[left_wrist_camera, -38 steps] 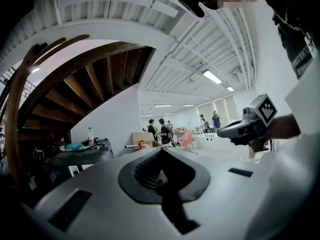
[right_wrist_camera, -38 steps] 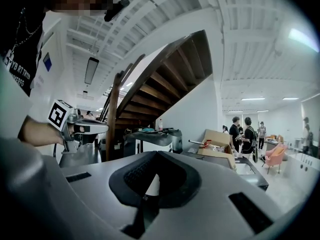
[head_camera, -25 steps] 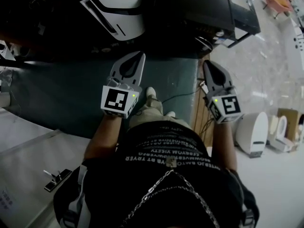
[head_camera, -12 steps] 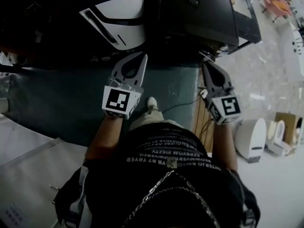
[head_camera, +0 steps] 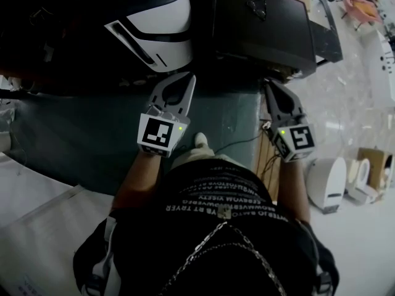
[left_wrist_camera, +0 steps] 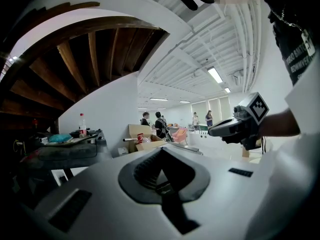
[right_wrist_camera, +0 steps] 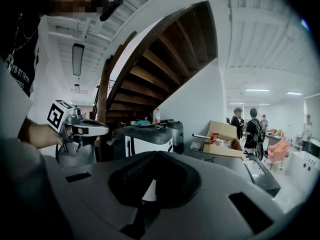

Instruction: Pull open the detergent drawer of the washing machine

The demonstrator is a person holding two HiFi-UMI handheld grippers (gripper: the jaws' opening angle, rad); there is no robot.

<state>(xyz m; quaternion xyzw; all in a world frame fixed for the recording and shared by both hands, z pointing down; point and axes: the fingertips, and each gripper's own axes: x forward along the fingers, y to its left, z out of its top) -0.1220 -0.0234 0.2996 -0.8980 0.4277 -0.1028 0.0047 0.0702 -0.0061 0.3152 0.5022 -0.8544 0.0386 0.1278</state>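
Observation:
A white appliance with a dark band (head_camera: 154, 26) stands ahead of me, and a black machine (head_camera: 265, 20) is to its right. The right gripper view shows the white appliance (right_wrist_camera: 150, 136) too. No detergent drawer can be made out. My left gripper (head_camera: 185, 78) is shut and empty, its tip just short of the white appliance. My right gripper (head_camera: 270, 85) is shut and empty as well, near the black machine's front corner. Each gripper view shows closed jaws, left (left_wrist_camera: 162, 151) and right (right_wrist_camera: 155, 154), and the other gripper alongside (left_wrist_camera: 235, 126) (right_wrist_camera: 82, 130).
A dark teal mat (head_camera: 80, 134) covers the floor under me, with a cable (head_camera: 237, 142) across it. White fixtures (head_camera: 327, 180) stand on the tiled floor at right. A wooden staircase (right_wrist_camera: 150, 69) rises overhead. A cardboard box (right_wrist_camera: 225, 134) and people are farther back.
Both grippers have moved forward together toward the two machines, which now sit lower and larger in the head view. The jaws have stayed shut.

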